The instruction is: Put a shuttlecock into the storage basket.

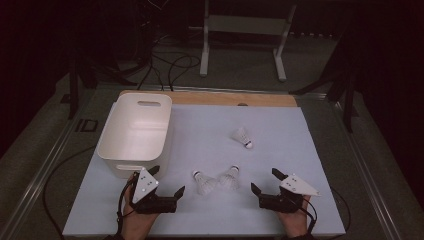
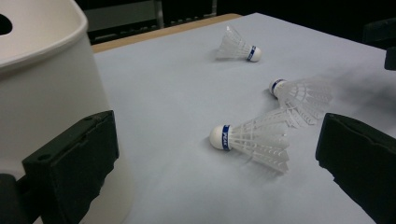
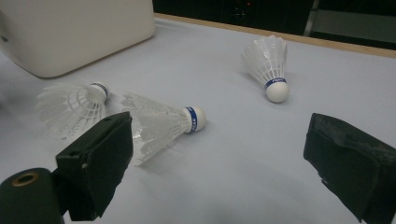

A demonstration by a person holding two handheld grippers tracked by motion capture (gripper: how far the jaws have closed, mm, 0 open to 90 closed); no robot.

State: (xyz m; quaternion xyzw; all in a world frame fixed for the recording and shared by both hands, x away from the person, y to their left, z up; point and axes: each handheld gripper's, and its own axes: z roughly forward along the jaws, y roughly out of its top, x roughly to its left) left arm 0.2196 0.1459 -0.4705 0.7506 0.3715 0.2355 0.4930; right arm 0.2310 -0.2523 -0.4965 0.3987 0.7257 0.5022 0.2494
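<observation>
Three white feathered shuttlecocks with blue-banded cork heads lie on the pale grey mat (image 1: 280, 210) that covers the table. We number them from the person's side: the near-left shuttlecock (image 1: 203, 183) and the near-right shuttlecock (image 1: 230, 177) lie just beside each other, skirts touching, between the two grippers, while the far shuttlecock (image 1: 242, 137) lies well apart toward the wooden table edge (image 1: 225, 98).

The left gripper view adds detail that the high view lacks: the blue band of the near-left shuttlecock (image 2: 250, 142) carries white lettering, too small for us to read, and its cork head points toward the white plastic tub (image 2: 42, 93). The right gripper view shows the near-right shuttlecock (image 3: 159, 123) on its side with similar illegible print on its band, and the far shuttlecock (image 3: 268, 65) tilted on its head.

The left gripper (image 1: 166, 179) rests low on the mat just beside the near wall of the tub (image 1: 135, 132), held in the person's left hand (image 1: 137, 220); its jaws stand apart, gripping nothing. The right gripper (image 1: 264, 180), held in the right hand (image 1: 295, 217), likewise has its jaws spread wide and empty, pointing toward the shuttlecocks. Each gripper bears a grey three-cornered plate on top.
</observation>
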